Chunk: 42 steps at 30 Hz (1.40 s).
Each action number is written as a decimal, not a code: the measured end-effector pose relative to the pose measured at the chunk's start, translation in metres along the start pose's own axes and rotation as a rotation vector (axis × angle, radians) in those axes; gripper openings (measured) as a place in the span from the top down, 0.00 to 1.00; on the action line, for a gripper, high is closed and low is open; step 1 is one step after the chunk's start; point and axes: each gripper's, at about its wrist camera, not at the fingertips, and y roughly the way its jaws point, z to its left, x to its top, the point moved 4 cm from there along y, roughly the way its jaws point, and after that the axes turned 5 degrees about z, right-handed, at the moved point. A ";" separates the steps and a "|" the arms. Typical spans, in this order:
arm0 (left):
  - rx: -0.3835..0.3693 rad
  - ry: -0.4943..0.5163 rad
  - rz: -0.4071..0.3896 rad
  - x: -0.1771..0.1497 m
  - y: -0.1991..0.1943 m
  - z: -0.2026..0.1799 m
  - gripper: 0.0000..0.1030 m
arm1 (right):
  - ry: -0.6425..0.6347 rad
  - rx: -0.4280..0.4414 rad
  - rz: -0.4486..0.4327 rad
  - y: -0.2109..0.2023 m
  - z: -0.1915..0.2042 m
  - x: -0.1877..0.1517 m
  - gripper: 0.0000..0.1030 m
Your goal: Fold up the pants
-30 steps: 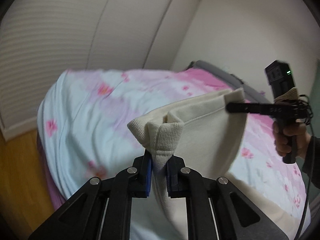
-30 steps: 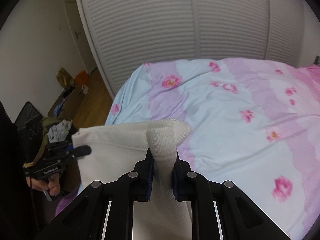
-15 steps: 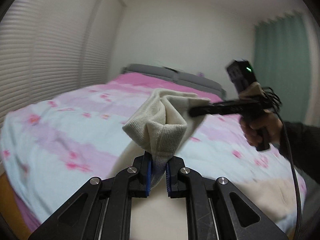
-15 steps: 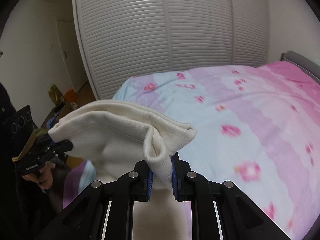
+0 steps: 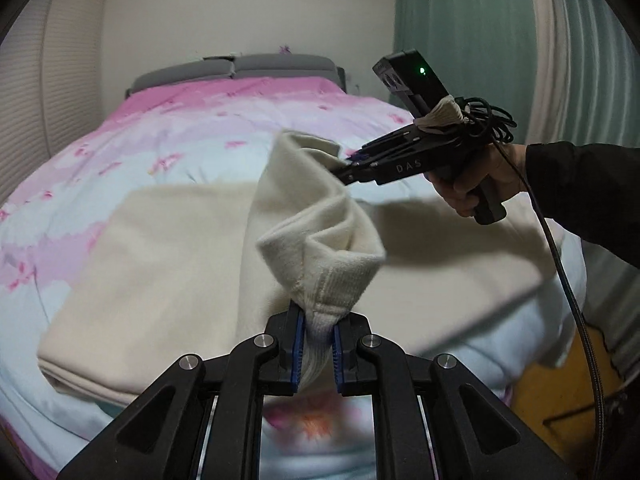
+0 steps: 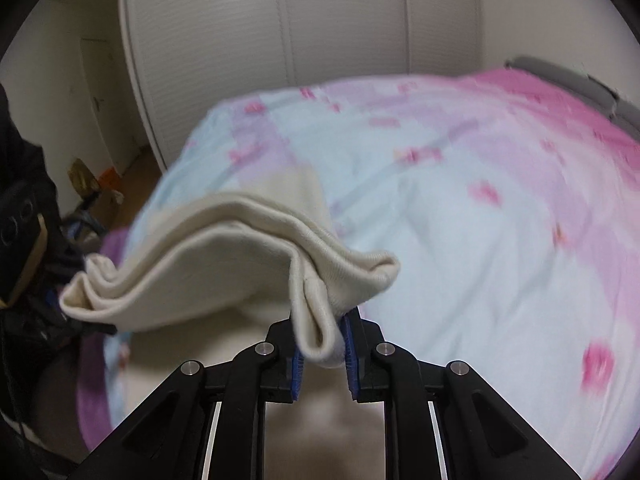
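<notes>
- The cream pants (image 5: 168,264) lie partly spread on a floral duvet (image 5: 132,160), with one end lifted between both grippers.
- The left gripper (image 5: 318,354) is clamped on a ribbed cuff.
- The right gripper (image 6: 322,354) pinches the other cuff, and its jaws are easing apart.
- The spread half lies ahead and below; open bedding surrounds it.

Cream pants (image 5: 168,248) half-folded on the bed, ribbed edge lifted.

Bed (image 6: 500,216) ahead of my right hand-held gripper (image 6: 322,360) is motion-blurred. Pants (image 5: 180,264) hide bed beneath; my left hand-held gripper (image 6: 76,312) mostly behind cloth.
</notes>
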 end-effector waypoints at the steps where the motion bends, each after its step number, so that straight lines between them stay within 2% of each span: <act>1: -0.002 0.014 0.009 -0.002 0.000 -0.004 0.86 | 0.007 -0.009 0.007 0.001 -0.001 -0.009 0.81; 2: -0.004 0.023 0.021 -0.003 -0.001 -0.005 0.83 | 0.019 -0.023 0.024 0.003 -0.001 -0.020 0.81; 4: -0.013 0.024 0.040 -0.003 -0.004 -0.010 0.80 | 0.025 -0.071 0.053 0.003 -0.001 -0.032 0.66; 5: -0.012 0.023 0.046 -0.005 -0.004 -0.013 0.75 | 0.034 -0.104 0.072 0.001 -0.001 -0.039 0.62; 6: -0.010 0.018 0.054 -0.005 -0.008 -0.014 0.71 | 0.046 -0.119 0.080 -0.002 -0.003 -0.044 0.52; 7: -0.010 0.008 0.061 -0.004 -0.011 -0.011 0.61 | 0.068 -0.144 0.086 -0.007 -0.005 -0.049 0.43; 8: -0.011 -0.006 0.065 -0.003 -0.015 -0.005 0.53 | 0.096 -0.174 0.089 -0.014 -0.007 -0.054 0.42; 10: -0.009 -0.024 0.068 -0.004 -0.024 0.003 0.46 | 0.152 -0.215 0.071 -0.032 -0.008 -0.065 0.42; 13: -0.001 -0.018 0.021 -0.005 -0.046 0.011 0.44 | 0.309 -0.262 0.042 -0.056 -0.007 -0.078 0.37; 15: -0.004 -0.020 -0.006 -0.002 -0.057 0.021 0.37 | 0.420 -0.270 0.008 -0.066 0.004 -0.083 0.36; 19: 0.001 -0.022 -0.035 0.003 -0.072 0.048 0.32 | 0.712 -0.215 -0.166 -0.079 0.037 -0.089 0.28; 22: 0.018 -0.006 -0.036 0.011 -0.067 0.072 0.29 | 0.953 -0.223 -0.281 -0.072 0.052 -0.095 0.18; 25: 0.016 -0.002 0.001 0.020 -0.054 0.094 0.29 | 1.105 -0.197 -0.334 -0.054 0.055 -0.102 0.18; 29: -0.017 -0.007 0.084 0.038 -0.024 0.124 0.29 | 1.191 -0.194 -0.326 -0.027 0.045 -0.097 0.18; 30: -0.029 -0.005 0.099 0.041 -0.017 0.129 0.29 | 1.212 -0.213 -0.288 -0.018 0.039 -0.095 0.18; 32: -0.061 0.007 0.132 0.053 0.001 0.137 0.29 | 1.237 -0.219 -0.255 -0.008 0.027 -0.091 0.19; 33: -0.080 0.016 0.143 0.058 0.008 0.139 0.28 | 1.252 -0.202 -0.252 -0.004 0.021 -0.090 0.24; 34: -0.099 0.025 0.155 0.063 0.016 0.140 0.28 | 1.258 -0.162 -0.264 0.000 0.015 -0.086 0.40; 35: -0.113 0.035 0.166 0.071 0.026 0.142 0.28 | 1.253 -0.120 -0.266 0.004 0.011 -0.082 0.50; 36: -0.125 0.039 0.173 0.075 0.032 0.143 0.28 | 1.253 -0.092 -0.261 0.009 0.009 -0.080 0.73; 37: -0.140 0.038 0.181 0.080 0.039 0.144 0.28 | 1.260 -0.054 -0.248 0.016 0.005 -0.078 0.85; 38: -0.149 0.038 0.196 0.086 0.048 0.146 0.28 | 1.264 -0.045 -0.239 0.019 0.004 -0.078 0.85; 40: -0.160 0.040 0.217 0.093 0.060 0.147 0.28 | 1.220 -0.093 -0.230 0.017 0.005 -0.068 0.87; 42: -0.162 0.051 0.237 0.095 0.073 0.147 0.28 | 1.123 -0.159 -0.264 0.003 0.012 -0.050 0.88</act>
